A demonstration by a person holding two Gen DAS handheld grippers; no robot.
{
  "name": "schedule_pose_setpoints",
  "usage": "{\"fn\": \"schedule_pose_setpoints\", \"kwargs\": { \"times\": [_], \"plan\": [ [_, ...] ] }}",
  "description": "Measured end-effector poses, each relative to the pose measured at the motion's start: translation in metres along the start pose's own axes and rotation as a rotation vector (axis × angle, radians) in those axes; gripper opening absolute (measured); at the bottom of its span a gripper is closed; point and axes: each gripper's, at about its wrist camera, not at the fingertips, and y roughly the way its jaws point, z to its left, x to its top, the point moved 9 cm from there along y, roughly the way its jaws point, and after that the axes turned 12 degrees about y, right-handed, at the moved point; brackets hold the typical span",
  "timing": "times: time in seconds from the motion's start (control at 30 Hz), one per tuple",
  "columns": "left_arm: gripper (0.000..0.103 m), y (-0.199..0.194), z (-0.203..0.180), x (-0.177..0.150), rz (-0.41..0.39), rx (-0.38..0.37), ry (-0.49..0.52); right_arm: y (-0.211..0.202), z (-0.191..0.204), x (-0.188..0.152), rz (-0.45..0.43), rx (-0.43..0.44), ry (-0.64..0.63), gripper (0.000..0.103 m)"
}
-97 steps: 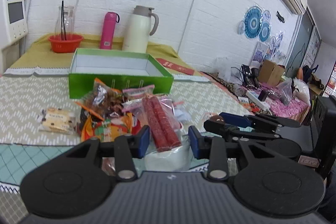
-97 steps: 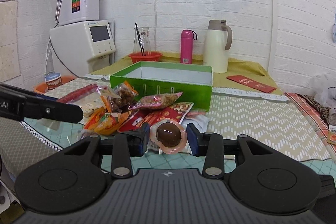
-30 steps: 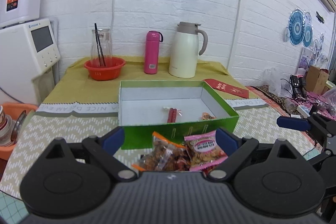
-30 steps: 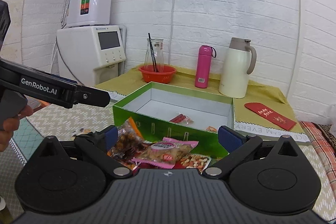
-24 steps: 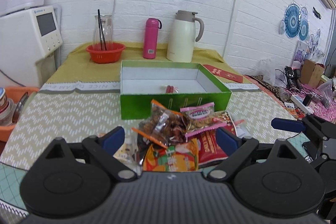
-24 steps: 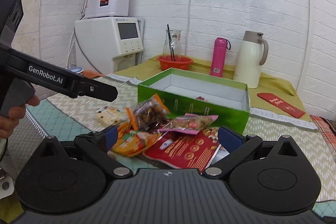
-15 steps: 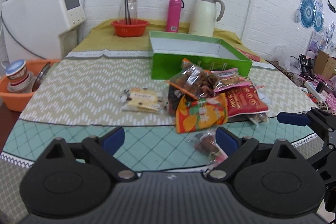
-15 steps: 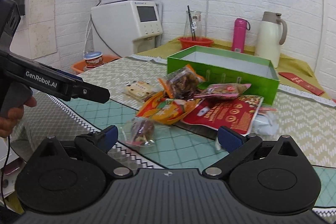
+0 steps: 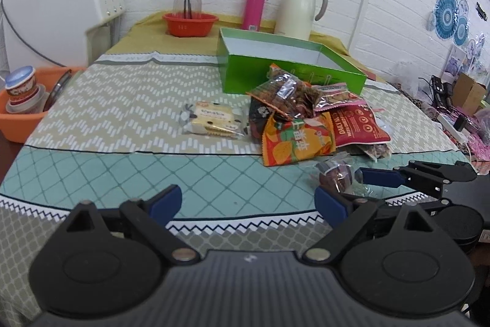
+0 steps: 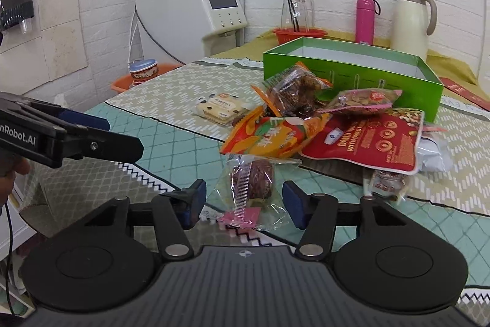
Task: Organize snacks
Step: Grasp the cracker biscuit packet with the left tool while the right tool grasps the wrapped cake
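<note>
An open green box stands on the table behind a pile of snack packets: an orange packet, a red nut bag and a biscuit packet. A brown snack in a clear wrapper lies near the table's front edge. My right gripper has it between its jaws, which are closing, with the pads still clear of the wrapper. My left gripper stands open over the teal cloth, holding nothing, to the left of that snack.
An orange basin with cups sits at the table's left edge. A red bowl, a pink bottle and a white jug stand behind the box. A white water dispenser is at the back left.
Both grippers came back from the box and down toward the table's front edge. The right jaws have narrowed around the wrapped brown snack. The left jaws stay wide.
</note>
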Motion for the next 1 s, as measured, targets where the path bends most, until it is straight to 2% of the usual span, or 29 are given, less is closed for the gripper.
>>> {"fn": "schedule_pose_setpoints", "kwargs": {
  "times": [0.13,0.33,0.4,0.53,0.77,0.93,1.0],
  "plan": [
    [0.092,0.016,-0.014,0.0,0.017,-0.063,0.014,-0.011,-0.019,-0.01,0.012,-0.039,0.023,0.093],
    [0.092,0.03,-0.016,0.002,0.039,-0.07,0.006,-0.013,-0.019,-0.004,-0.023,-0.055,0.028,0.101],
    [0.092,0.033,-0.011,0.003,0.04,-0.059,0.004,-0.009,-0.017,-0.001,-0.035,-0.066,0.018,0.101],
    [0.092,0.046,0.011,0.011,0.054,-0.01,-0.004,-0.007,-0.019,-0.001,-0.042,-0.082,0.017,0.092],
    [0.092,0.093,0.059,0.045,0.049,0.101,-0.02,-0.011,-0.024,-0.006,-0.031,-0.078,0.043,0.092],
    [0.092,0.135,0.074,0.055,0.127,0.056,-0.087,-0.009,-0.027,-0.009,-0.024,-0.089,0.064,0.094],
    [0.092,0.142,0.068,0.061,0.129,0.049,-0.05,-0.009,-0.028,-0.009,-0.024,-0.088,0.072,0.094]
  ]
}}
